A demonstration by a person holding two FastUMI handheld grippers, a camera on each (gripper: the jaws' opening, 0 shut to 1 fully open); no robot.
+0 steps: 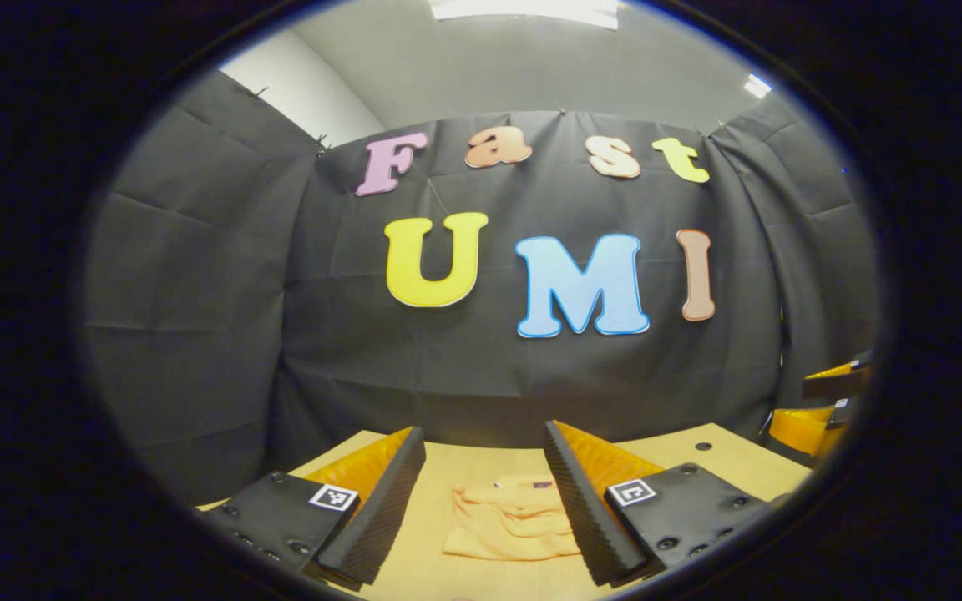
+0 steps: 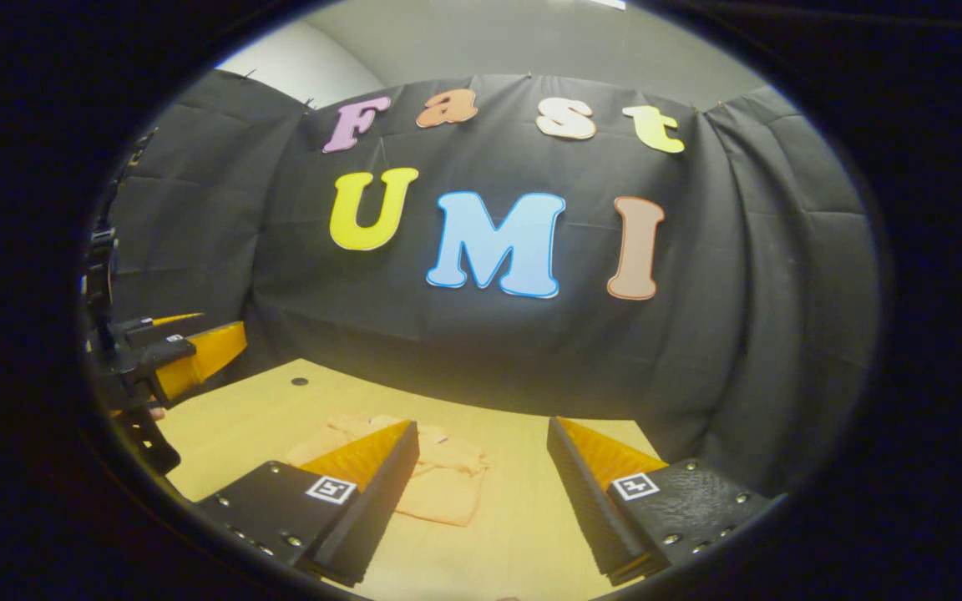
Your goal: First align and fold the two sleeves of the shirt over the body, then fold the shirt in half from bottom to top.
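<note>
In the left gripper view the left gripper (image 1: 485, 501) sits lowest in the picture with its two fingers spread wide apart and nothing between them, just hanging above the tabletop (image 1: 698, 463). Looking past those fingers, the shirt (image 1: 510, 522) lies on the wood in a compact folded bundle, pale orange, a bit rumpled on top, with a small dark tag at its far edge. It's partly hidden behind the finger on the right side of that view. Further off, at the tabletop's right edge, part of the other gripper pokes in.

Same deal in the right gripper view: the right gripper (image 2: 481, 492) has its fingers wide open too, holding nothing, up off the table. The shirt shows beyond and partly behind the finger on the left side of that view, roughly mid-table, well short of the far edge. Further back there's a small dark hole (image 2: 300, 381) in the tabletop near the far left corner. Behind all that hangs the black cloth wall (image 2: 740, 292).
</note>
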